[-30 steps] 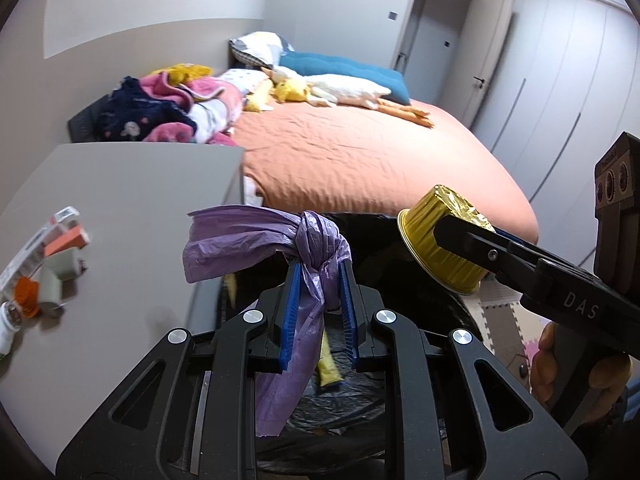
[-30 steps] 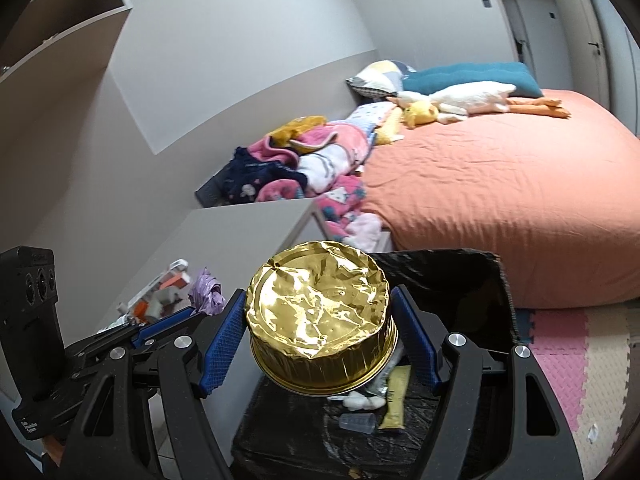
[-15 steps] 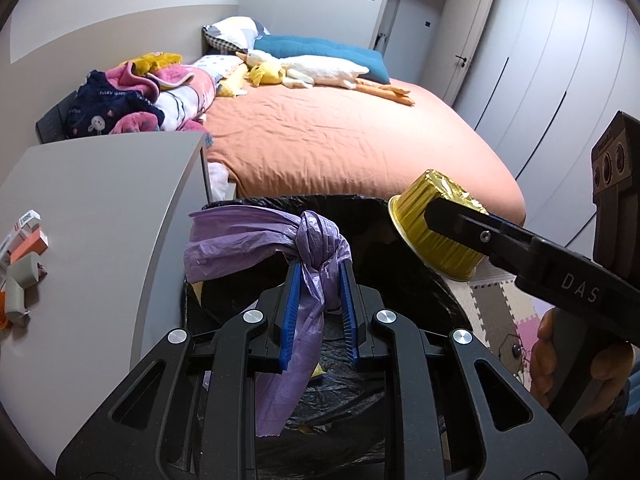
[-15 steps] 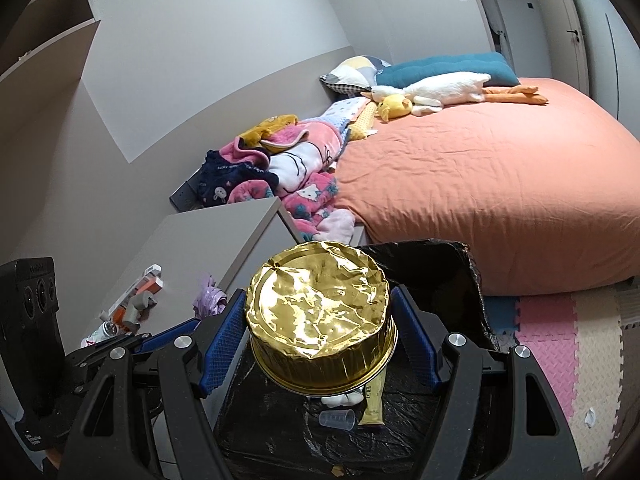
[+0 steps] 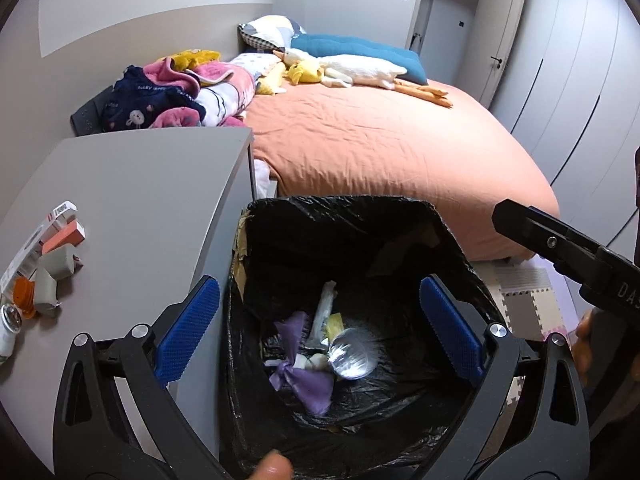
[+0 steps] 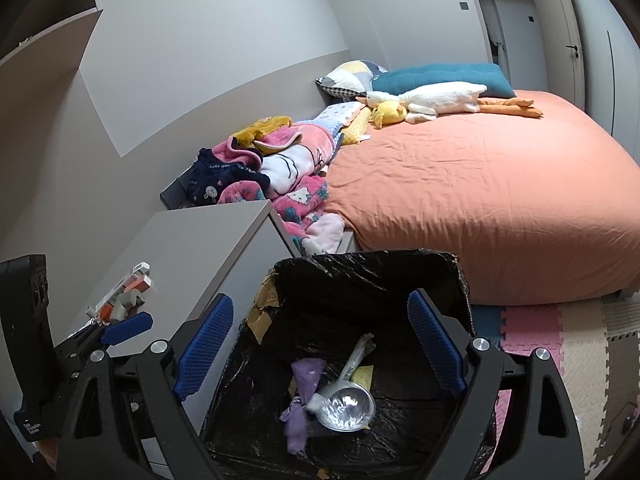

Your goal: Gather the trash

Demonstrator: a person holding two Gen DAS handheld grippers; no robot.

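A bin lined with a black bag [image 5: 448,232] [image 6: 456,276] stands between the grey desk and the bed. Inside lie the purple knotted bag [image 5: 308,384] [image 6: 304,384], the foil cup [image 5: 352,358] [image 6: 346,408] showing its silver inside, and other scraps. My left gripper [image 5: 318,324] is open and empty above the bin. My right gripper [image 6: 320,344] is open and empty above the bin too; it shows at the right of the left wrist view [image 5: 560,244]. The left gripper shows at the left in the right wrist view [image 6: 120,330].
The grey desk [image 5: 140,200] [image 6: 208,240] at left holds small packets and boxes [image 5: 44,264] [image 6: 124,296]. An orange bed [image 5: 380,140] [image 6: 480,192] with blankets, pillows and plush toys lies behind. Foam floor mats [image 6: 560,340] are at right.
Both grippers opened. The purple bag and the foil cup dropped into the bin, and both grippers now look down into it.
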